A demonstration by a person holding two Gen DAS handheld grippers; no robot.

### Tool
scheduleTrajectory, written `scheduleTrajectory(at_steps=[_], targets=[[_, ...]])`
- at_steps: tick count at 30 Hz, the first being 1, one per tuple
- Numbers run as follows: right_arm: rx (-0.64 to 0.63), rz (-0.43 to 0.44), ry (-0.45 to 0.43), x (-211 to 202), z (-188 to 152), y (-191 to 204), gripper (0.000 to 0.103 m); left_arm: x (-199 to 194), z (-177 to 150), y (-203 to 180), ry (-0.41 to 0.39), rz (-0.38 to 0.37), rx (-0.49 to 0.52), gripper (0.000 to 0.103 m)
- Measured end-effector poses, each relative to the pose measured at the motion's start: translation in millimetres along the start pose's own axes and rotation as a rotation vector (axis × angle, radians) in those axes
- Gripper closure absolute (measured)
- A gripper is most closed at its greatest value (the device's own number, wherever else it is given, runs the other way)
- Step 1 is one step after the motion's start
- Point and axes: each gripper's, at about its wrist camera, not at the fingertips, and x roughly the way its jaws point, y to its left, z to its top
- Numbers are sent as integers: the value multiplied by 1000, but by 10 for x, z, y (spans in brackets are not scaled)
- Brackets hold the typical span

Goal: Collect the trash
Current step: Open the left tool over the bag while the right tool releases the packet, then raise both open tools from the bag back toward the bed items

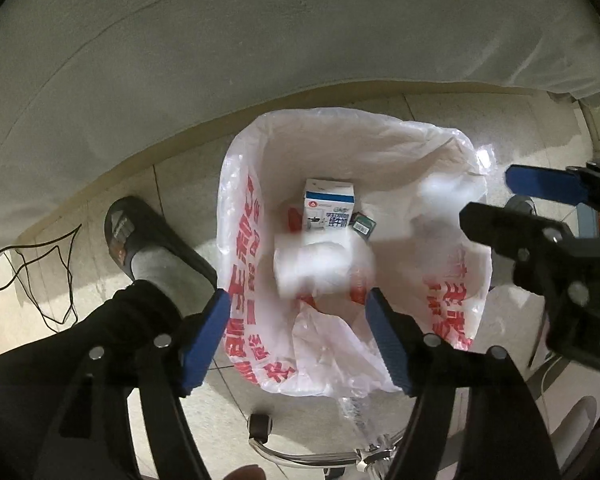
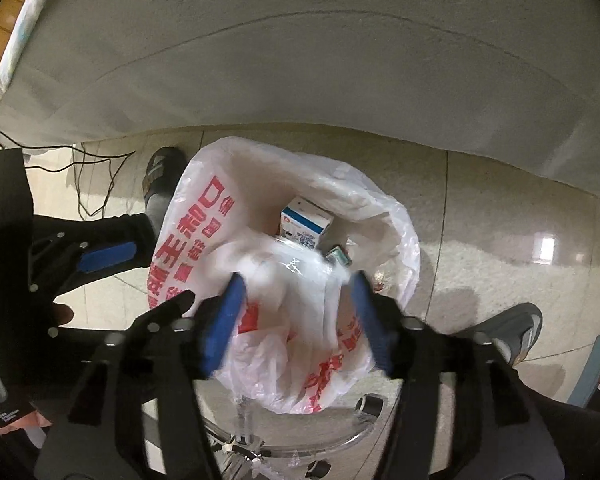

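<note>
A white plastic bag (image 1: 256,184) with red print stands wide open on the floor. Inside lie a blue-and-white carton (image 1: 328,208) and a small dark packet (image 1: 363,224). My left gripper (image 1: 298,336) hangs open over the bag's mouth, and a blurred white wad (image 1: 320,268) sits below its blue pads without touching them. My right gripper (image 2: 300,316) is open above the same bag (image 2: 188,240), with a blurred crumpled white wad (image 2: 296,280) loose between its pads; the carton (image 2: 306,224) shows beyond. Each gripper shows in the other's view: right gripper (image 1: 496,200), left gripper (image 2: 152,280).
A bed with a pale sheet (image 1: 260,40) fills the far side. A person's foot in a dark slipper (image 1: 140,240) stands left of the bag, another shoe (image 2: 520,328) to its right. Black cable (image 1: 40,264) trails on the tiles. A chair's chrome base and caster (image 1: 260,424) lie nearest me.
</note>
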Motion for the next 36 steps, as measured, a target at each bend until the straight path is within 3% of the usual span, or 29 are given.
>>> scheduleTrajectory(at_steps=[11, 15, 21, 23, 27, 36], targets=[[27, -4, -22, -65, -2, -46, 43, 0, -22, 49, -10, 7, -8, 33], [57, 26, -34, -130, -15, -86, 43, -52, -17, 69, -39, 36, -15, 27], [81, 42, -68, -334, -49, -115, 41, -225, -1, 141, -107, 41, -59, 8], [74, 27, -91, -444, -72, -93, 34, -285, -3, 154, -126, 41, -65, 8], [70, 34, -125, -657, -104, -71, 32, -394, -11, 149, -153, 53, -62, 8], [77, 9, -234, -1330, -210, -101, 28, -930, -68, 122, -301, 35, -45, 8]])
